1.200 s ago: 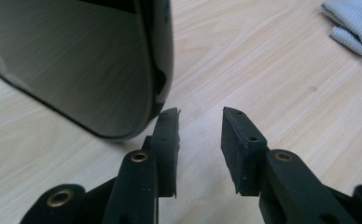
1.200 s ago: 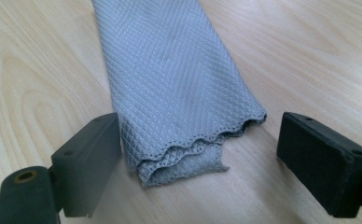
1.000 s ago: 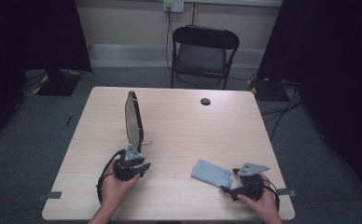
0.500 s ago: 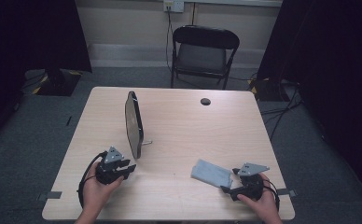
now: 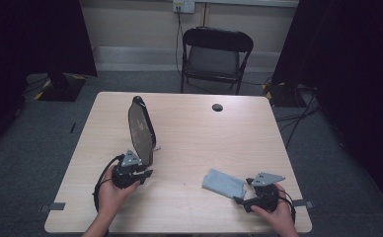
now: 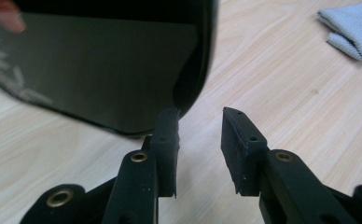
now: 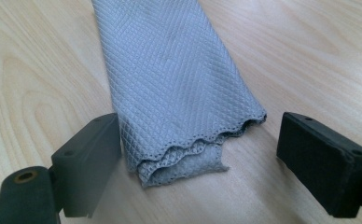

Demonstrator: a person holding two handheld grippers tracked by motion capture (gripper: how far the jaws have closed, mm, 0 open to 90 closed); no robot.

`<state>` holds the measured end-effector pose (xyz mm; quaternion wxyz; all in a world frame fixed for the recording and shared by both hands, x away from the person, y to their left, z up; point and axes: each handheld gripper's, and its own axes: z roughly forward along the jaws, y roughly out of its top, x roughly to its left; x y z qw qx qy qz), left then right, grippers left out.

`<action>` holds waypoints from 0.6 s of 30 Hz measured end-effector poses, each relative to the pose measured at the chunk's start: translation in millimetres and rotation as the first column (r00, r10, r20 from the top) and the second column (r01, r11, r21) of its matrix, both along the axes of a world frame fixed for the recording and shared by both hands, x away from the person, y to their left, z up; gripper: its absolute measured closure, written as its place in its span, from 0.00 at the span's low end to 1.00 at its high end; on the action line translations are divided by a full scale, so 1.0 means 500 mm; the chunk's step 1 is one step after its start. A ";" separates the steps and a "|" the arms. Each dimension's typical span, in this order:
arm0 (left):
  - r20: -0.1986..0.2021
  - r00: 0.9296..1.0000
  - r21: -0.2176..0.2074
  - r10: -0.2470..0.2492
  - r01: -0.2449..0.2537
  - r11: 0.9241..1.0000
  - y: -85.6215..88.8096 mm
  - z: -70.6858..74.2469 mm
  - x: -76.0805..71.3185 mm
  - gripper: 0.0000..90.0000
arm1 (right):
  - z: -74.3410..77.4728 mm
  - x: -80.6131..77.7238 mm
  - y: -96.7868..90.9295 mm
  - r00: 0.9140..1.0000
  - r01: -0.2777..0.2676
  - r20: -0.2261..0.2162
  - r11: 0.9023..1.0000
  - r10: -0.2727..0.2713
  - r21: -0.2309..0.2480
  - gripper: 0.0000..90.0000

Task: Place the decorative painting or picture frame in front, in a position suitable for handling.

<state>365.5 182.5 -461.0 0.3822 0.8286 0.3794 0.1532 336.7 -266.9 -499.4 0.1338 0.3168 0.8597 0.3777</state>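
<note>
High view: a pale wooden table (image 5: 194,133), and two hand-held grippers down at its near edge. On the left, a standing mirror (image 5: 141,129) rises upright on its edge, its dark oval face turned toward the table's left side. The left gripper (image 5: 139,170) sits right at the foot of that mirror, gripped by the person's left hand (image 5: 114,190).

Left gripper view now. The two black jaws stand apart with bare tabletop between them, and nothing is pinched. They have just been closing a touch, but the gap is empty. The mirror's dark rim comes down just above and beside the tip of the jaw on this view's left; whether it touches that jaw I cannot tell. Far off at this view's upper right lies the corner of a folded grey cloth (image 6: 351,29).

Over to the right side. From above, the cloth lies flat near the table's front right, well apart from the mirror. The right gripper (image 5: 244,197) is just beside the cloth's near end, in the person's right hand (image 5: 273,212).

Right gripper view: jaws spread wide, released. The cloth's layered, scalloped end lies between them, close against the jaw on this view's left, with clear wood between it and the other.
</note>
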 end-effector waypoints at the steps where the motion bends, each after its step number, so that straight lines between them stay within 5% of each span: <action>1: 0.000 1.000 -0.001 0.002 -0.002 1.000 -0.005 0.000 0.006 0.75 | 0.000 0.000 0.000 1.000 0.000 0.000 1.000 0.000 0.000 0.14; 18: -0.015 0.999 0.022 0.034 -0.033 0.999 -0.044 -0.002 0.059 0.76 | 0.000 0.000 0.000 1.000 0.000 0.000 1.000 0.000 0.000 0.14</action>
